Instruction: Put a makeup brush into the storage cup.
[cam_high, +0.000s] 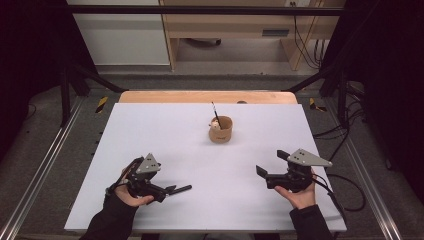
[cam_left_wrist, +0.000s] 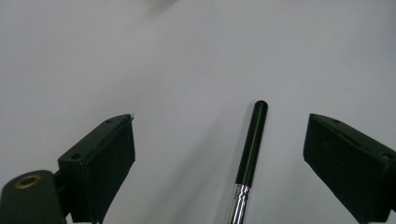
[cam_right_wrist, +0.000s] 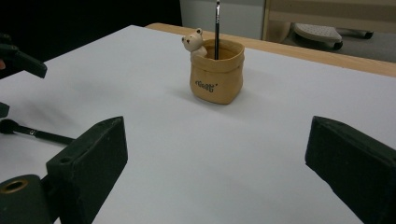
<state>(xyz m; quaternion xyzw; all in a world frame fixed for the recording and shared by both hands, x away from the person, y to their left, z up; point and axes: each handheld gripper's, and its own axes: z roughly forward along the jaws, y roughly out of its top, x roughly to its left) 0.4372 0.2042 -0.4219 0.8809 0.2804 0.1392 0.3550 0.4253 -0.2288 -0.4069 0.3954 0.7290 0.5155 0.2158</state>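
Brush (cam_left_wrist: 251, 147) flat between spread left gripper (cam_left_wrist: 219, 154) fingers, untouched.

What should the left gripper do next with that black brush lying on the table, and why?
Probably shut the left gripper on the brush. In the left gripper view its jaws stand open on either side of the black handle, which lies flat on the white table, nearer the right jaw. The pen holder already has one brush standing in it, so this one likely goes there too.

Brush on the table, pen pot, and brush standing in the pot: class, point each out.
Brush on the table (cam_left_wrist: 251, 142), left gripper view, black handle.
Pen pot (cam_right_wrist: 216, 77), right gripper view, front wall.
Brush standing in the pot (cam_right_wrist: 217, 28), right gripper view, thin handle.
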